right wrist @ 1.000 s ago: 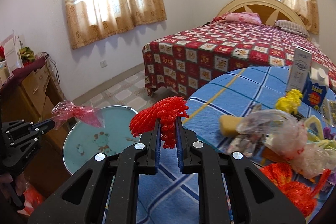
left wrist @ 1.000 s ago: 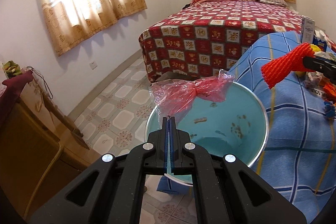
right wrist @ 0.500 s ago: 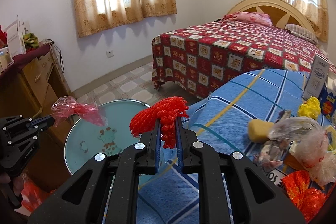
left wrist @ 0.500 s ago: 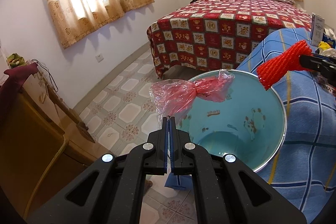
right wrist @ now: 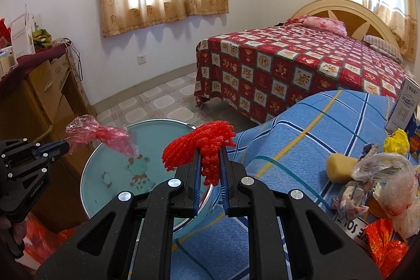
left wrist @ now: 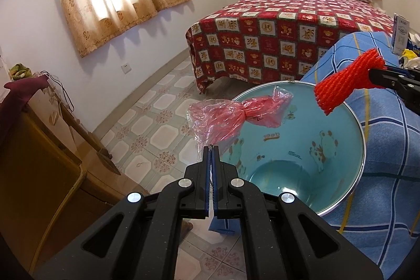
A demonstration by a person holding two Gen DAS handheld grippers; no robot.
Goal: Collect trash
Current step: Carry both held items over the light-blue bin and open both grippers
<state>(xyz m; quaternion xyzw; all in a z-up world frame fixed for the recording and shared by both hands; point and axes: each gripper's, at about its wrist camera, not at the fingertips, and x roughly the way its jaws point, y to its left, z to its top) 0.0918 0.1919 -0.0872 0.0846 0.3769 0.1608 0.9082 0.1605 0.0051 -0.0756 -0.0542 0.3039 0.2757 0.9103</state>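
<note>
My left gripper [left wrist: 211,147] is shut on a crumpled pink plastic bag [left wrist: 236,117], which hangs over the near rim of a light-blue bin [left wrist: 338,175] with cartoon animals inside. In the right wrist view that left gripper [right wrist: 67,146] and the pink plastic bag [right wrist: 105,135] sit at the left, above the light-blue bin [right wrist: 110,180]. My right gripper [right wrist: 210,148] is shut on a red foam net [right wrist: 199,146], held over the bin's right rim. The left wrist view shows the red foam net [left wrist: 346,80] at the upper right, with the right gripper [left wrist: 372,76] behind it.
A table with a blue checked cloth [right wrist: 302,127] carries more litter: a yellow sponge [right wrist: 338,168], a clear bag [right wrist: 386,172], orange foil [right wrist: 386,240], a white carton [right wrist: 404,106]. A wooden dresser [right wrist: 44,96] stands left, a bed [right wrist: 302,62] behind. Tiled floor [left wrist: 157,133] lies between them.
Both views have swung so the bin appears larger and more open below the two held items. The red net has moved left over the bin's rim. Both grips are unchanged.
</note>
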